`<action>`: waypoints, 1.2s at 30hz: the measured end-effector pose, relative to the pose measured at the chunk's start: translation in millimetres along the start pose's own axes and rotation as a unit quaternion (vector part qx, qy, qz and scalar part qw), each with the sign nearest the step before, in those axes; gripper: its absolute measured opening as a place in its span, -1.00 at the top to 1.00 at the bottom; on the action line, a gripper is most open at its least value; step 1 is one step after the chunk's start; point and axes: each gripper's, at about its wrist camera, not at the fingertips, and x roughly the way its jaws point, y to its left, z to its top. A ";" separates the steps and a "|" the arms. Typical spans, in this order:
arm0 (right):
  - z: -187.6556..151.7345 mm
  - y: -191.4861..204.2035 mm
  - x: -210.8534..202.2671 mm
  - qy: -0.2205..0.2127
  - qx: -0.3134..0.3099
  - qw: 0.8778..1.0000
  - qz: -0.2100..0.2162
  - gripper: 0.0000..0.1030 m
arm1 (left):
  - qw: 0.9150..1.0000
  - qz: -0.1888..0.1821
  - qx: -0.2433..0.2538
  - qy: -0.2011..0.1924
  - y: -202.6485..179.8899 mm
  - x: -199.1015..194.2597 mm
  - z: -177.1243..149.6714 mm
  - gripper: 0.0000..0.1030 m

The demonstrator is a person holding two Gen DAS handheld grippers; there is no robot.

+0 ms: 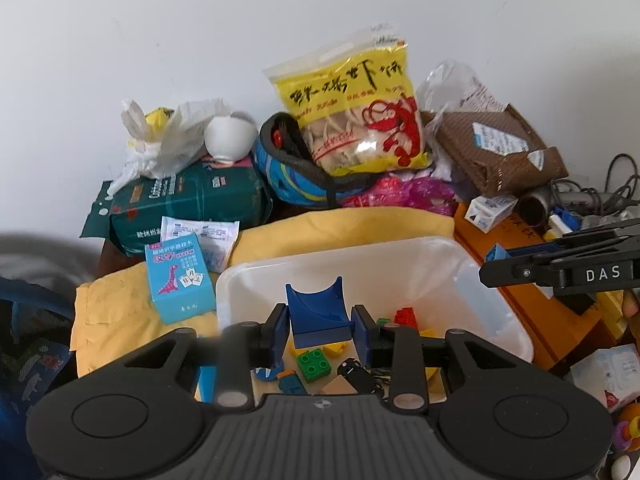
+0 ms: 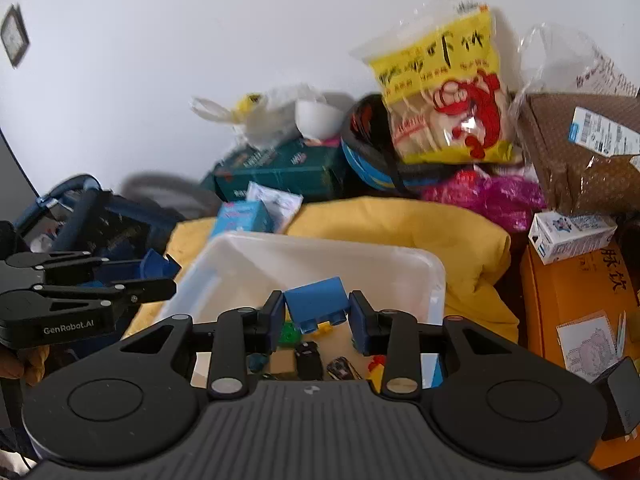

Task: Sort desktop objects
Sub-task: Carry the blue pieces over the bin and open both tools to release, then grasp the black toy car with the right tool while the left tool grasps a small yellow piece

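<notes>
Readable writing: "DAS" on the right claw point(image 1: 496, 266) as it shows at the edge of the left wrist view, and "GenRobot.AI" on the left claw point(image 2: 168, 276) in the right wrist view. The left claw point(image 1: 320, 326) is closed on a dark blue curved block point(image 1: 318, 314). The right claw point(image 2: 316, 314) is closed on a blue studded brick point(image 2: 318, 304). Both hover above a white plastic bin point(image 1: 500, 312) holding loose colourful bricks, beside a teal card box point(image 1: 178, 276) with a pink dinosaur.
</notes>
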 end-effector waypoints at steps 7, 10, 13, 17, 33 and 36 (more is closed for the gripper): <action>11.4 -11.9 30.8 0.048 0.016 0.998 -0.022 0.04 | 0.999 0.025 -0.006 0.027 0.1 21.3 4.9 -0.10; 7.4 -10.6 33.1 0.042 0.006 0.998 -0.036 -0.15 | 0.999 0.047 -0.007 0.011 1.8 18.8 -1.4 -0.27; -3.9 -8.9 27.8 0.031 0.001 0.999 -0.031 -0.15 | 0.999 0.048 -0.009 0.010 6.2 14.1 -16.4 -0.27; -34.5 3.4 7.0 0.002 -0.014 1.000 -0.014 -0.15 | 1.000 0.027 -0.012 -0.003 5.4 -6.1 -57.4 -0.27; -189.8 29.6 34.6 0.077 -0.047 0.996 -0.025 -0.49 | 0.999 0.013 0.032 0.029 -37.6 30.9 -193.1 -0.27; -191.3 26.7 40.2 0.083 -0.042 0.995 -0.023 -0.49 | 0.998 0.011 0.048 0.031 -45.5 41.6 -194.9 -0.25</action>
